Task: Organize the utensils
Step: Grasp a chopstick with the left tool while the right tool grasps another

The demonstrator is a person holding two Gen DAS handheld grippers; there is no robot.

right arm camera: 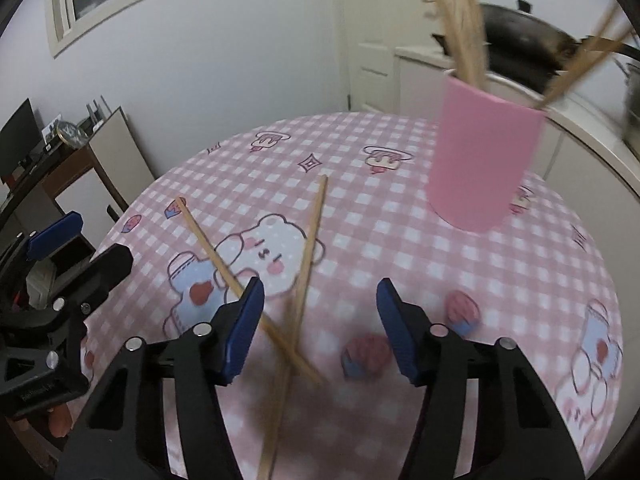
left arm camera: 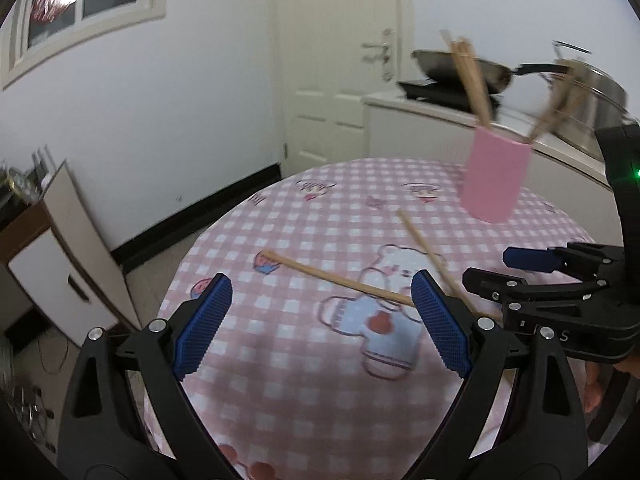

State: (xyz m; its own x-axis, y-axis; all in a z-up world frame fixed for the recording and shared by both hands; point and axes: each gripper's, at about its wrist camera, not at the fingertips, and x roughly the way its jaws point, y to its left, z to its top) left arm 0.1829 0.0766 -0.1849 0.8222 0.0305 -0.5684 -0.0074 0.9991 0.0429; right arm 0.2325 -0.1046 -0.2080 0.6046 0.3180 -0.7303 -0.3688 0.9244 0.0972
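Observation:
Two wooden chopsticks lie crossed on the pink checked tablecloth: one chopstick runs from far left to near right, the other chopstick runs almost straight toward me. My right gripper hovers open just above where they cross, its pads touching neither. The left gripper is also open, over the near end of a chopstick; the second chopstick passes by its right finger. A pink cup holding several chopsticks stands at the far right.
Behind the table a white counter carries a dark wok on a cooktop and a steel pot. A white door is at the back. A cabinet stands left, beyond the round table's edge.

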